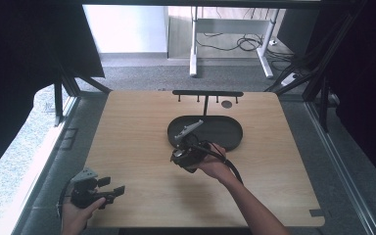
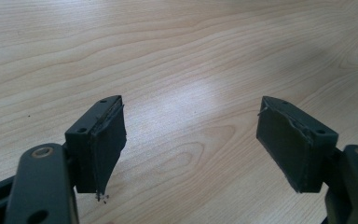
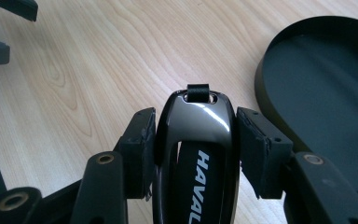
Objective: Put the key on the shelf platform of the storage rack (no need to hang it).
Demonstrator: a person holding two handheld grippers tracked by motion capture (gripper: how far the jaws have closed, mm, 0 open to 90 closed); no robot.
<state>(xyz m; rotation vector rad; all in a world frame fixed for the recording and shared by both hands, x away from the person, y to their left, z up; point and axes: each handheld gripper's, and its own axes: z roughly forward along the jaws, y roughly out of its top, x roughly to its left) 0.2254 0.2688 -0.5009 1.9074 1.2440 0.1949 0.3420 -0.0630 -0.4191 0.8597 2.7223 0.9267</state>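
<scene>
Two grippers on my rig, one item in hand. Right gripper (image 3: 193,140): clamped on a glossy black car key fob (image 3: 196,144) lettered "HAVAL", a jaw pad pressed to each of its sides, a short strap loop at its far tip. I see it held just above the wooden table (image 1: 142,147), right beside the near rim of the black oval tray (image 1: 225,128). Left gripper (image 2: 191,140): jaws spread wide, nothing between them, bare wood beneath; it sits near the table's front-left corner, well apart from the fob. Behind the tray: black hook rack (image 1: 207,93).
</scene>
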